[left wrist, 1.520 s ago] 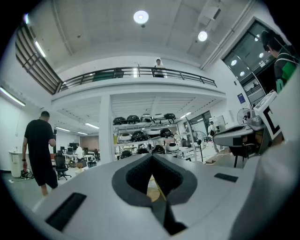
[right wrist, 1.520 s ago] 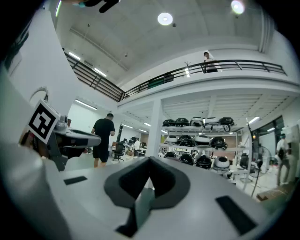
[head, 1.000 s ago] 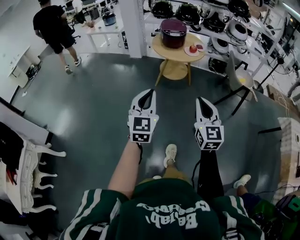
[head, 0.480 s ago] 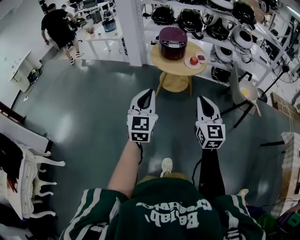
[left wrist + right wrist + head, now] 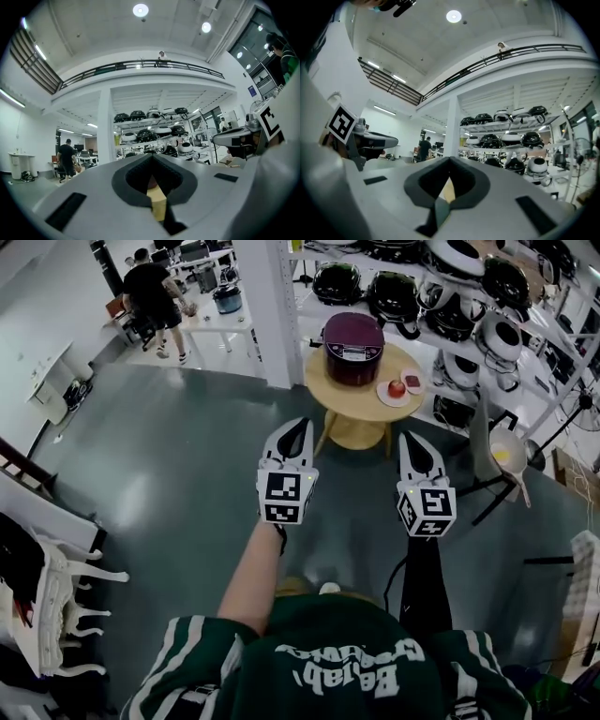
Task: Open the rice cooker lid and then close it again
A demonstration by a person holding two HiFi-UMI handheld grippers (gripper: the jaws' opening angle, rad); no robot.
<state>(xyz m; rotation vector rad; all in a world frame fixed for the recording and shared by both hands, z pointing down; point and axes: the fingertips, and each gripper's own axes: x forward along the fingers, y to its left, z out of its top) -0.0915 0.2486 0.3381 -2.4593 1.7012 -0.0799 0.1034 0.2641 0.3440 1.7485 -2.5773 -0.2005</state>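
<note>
A dark maroon rice cooker [image 5: 352, 347] stands with its lid down on a round wooden table [image 5: 364, 399] ahead of me. Both grippers are held out over the grey floor, well short of the table and touching nothing. My left gripper [image 5: 299, 425] points at the table's left side with its jaws together. My right gripper [image 5: 410, 439] points at the table's right side, jaws together too. In the left gripper view the left gripper [image 5: 152, 158] is shut and empty. The right gripper view shows the right gripper [image 5: 450, 162] shut and empty.
A white plate with a red apple [image 5: 397, 389] sits on the table beside the cooker. Shelves of several rice cookers [image 5: 450, 282] stand behind, a white pillar [image 5: 270, 310] to the left. A grey chair [image 5: 487, 442] stands at right, white chairs [image 5: 56, 582] at left, a person [image 5: 155, 292] far back.
I have walked forward: the table and rice cooker have come nearer and lower in the head view. Both grippers keep their pose, shut and side by side.
</note>
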